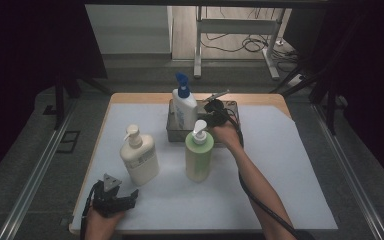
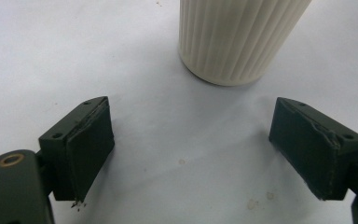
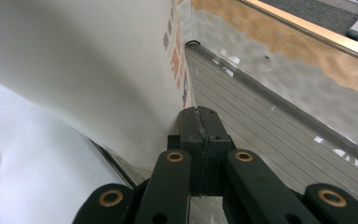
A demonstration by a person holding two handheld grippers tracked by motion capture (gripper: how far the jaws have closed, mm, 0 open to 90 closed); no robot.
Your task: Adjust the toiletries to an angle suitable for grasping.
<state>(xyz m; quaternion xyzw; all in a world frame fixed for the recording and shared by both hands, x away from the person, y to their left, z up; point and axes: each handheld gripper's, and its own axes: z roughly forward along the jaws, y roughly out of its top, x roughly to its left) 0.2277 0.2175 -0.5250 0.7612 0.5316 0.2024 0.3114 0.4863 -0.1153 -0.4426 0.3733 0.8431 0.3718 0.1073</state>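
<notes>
White bottle (image 1: 184,107) in the metal tray (image 1: 176,134): your right hand-held gripper (image 3: 200,116) sits beside it, jaws together (empty); left hand-held gripper (image 2: 191,154) gapes wide.

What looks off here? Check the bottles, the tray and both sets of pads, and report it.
Nothing is spilled or tipped: the cream bottle, green bottle and white bottle in the metal tray all stand upright. Only wear stands out: the left gripper has frayed, chipped pad edges, and small stains mark the white sheet.

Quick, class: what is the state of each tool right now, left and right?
Left tool: open, holding nothing, short of the cream ribbed plastic pump bottle.
Right tool: closed, holding nothing, inside the metal tray.
</notes>
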